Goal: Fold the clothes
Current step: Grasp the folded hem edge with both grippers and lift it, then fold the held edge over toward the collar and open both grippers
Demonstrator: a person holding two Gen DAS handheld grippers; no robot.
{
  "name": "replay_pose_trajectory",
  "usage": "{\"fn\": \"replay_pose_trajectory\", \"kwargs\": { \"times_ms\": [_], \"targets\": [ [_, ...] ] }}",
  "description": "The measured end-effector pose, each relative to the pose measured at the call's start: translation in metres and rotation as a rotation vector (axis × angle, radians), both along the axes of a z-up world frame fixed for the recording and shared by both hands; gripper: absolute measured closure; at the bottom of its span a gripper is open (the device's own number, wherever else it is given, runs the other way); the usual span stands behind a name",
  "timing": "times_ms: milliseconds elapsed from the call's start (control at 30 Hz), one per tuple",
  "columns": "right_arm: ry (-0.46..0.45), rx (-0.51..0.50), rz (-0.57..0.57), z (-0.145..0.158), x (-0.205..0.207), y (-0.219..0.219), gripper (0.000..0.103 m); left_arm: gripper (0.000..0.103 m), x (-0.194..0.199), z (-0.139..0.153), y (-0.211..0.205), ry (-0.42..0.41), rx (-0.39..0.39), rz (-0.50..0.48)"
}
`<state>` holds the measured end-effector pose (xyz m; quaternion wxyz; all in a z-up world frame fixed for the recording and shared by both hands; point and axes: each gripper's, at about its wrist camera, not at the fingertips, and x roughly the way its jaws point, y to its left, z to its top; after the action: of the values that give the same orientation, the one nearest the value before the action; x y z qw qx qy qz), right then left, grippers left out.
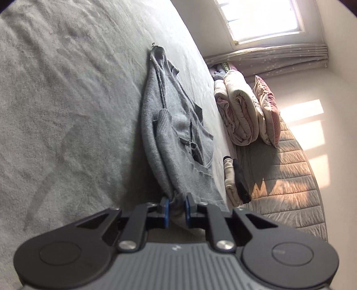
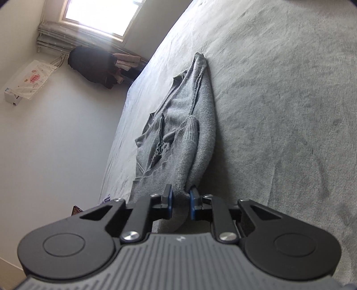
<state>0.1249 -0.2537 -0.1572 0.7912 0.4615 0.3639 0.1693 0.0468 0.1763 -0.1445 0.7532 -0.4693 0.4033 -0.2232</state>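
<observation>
While sunlight pours through the window, a grey knit sweater lies stretched along the grey bedspread, bunched lengthwise into a long, narrow heap with one ribbed cuff folded back on top of it. Its far end tapers to a point near the middle of the bed, and its near end is gathered into both grippers.

Seen from the left wrist, the left gripper has its blue-padded fingers drawn narrow, pinching a gathered edge of the sweater between them. Seen from the right wrist, the right gripper does the same: its fingers stand close together with a fold of grey knit caught between the pads, a loose flap of the fabric hanging just below them.

Beyond the sweater, at the edge of the bedspread, sits a small stack of folded clothes, cream with a black piece against it. Further along lie a rolled quilt and a pink-trimmed pillow on a quilted mattress striped with sun. On the other side of the room, dark garments hang below the window, near a white box mounted on the wall
</observation>
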Motion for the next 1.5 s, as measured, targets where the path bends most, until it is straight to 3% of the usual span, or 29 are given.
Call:
{"fn": "replay_pose_trajectory", "kwargs": {
  "times_ms": [533, 867, 1167, 1500],
  "targets": [
    [-0.083, 0.106, -0.051, 0.041, 0.055, -0.005, 0.085, 0.091, 0.05, 0.047, 0.0, -0.111, -0.136, 0.061],
    [-0.095, 0.124, -0.117, 0.051, 0.117, -0.011, 0.085, 0.091, 0.112, 0.061, 0.0, -0.128, -0.144, 0.143],
    [-0.061, 0.133, -0.166, 0.034, 0.18, -0.012, 0.085, 0.091, 0.178, 0.05, -0.005, -0.087, -0.108, 0.193],
    [0.022, 0.13, -0.19, -0.003, 0.225, -0.008, 0.085, 0.091, 0.238, 0.013, -0.008, 0.016, -0.061, 0.233]
  ]
}}
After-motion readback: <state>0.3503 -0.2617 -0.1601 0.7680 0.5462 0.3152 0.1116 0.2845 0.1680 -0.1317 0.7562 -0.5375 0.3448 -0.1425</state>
